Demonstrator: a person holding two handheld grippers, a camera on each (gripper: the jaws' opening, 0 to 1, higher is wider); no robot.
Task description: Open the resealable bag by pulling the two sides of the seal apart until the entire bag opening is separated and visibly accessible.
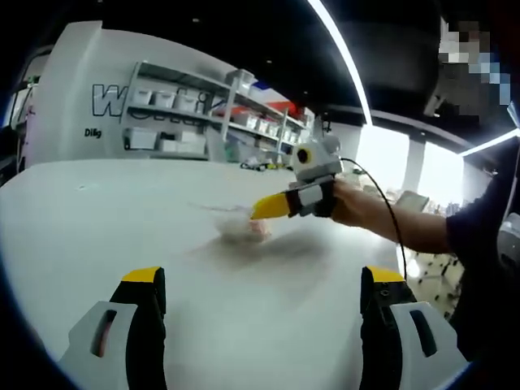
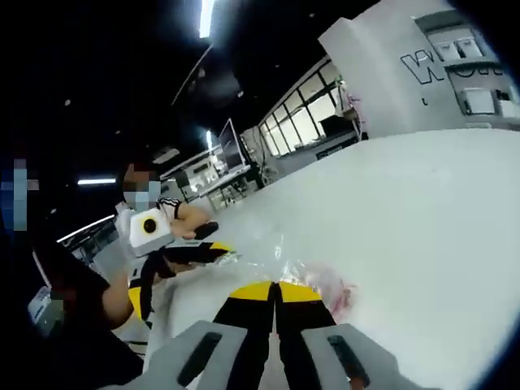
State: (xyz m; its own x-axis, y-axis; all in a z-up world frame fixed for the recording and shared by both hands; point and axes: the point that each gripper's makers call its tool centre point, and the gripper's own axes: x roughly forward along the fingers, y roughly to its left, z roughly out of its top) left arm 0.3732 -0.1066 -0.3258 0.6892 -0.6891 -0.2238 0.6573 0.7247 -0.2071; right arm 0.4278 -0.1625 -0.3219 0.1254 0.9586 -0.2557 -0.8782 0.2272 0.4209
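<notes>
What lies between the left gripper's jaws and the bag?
Bare white table, as the left gripper view shows. The bag lies farther off, with the right gripper at it.

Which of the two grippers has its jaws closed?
The right gripper: its jaws are pressed together at the bag, while the left gripper has jaws wide apart.

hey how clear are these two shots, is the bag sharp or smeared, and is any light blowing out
Left gripper view: the bag is smeared with motion blur by the right gripper, while the windows at right blow out white. Right gripper view: the bag is soft and pale against the bright table; ceiling strips glare; straight edges bow from the fisheye.
</notes>
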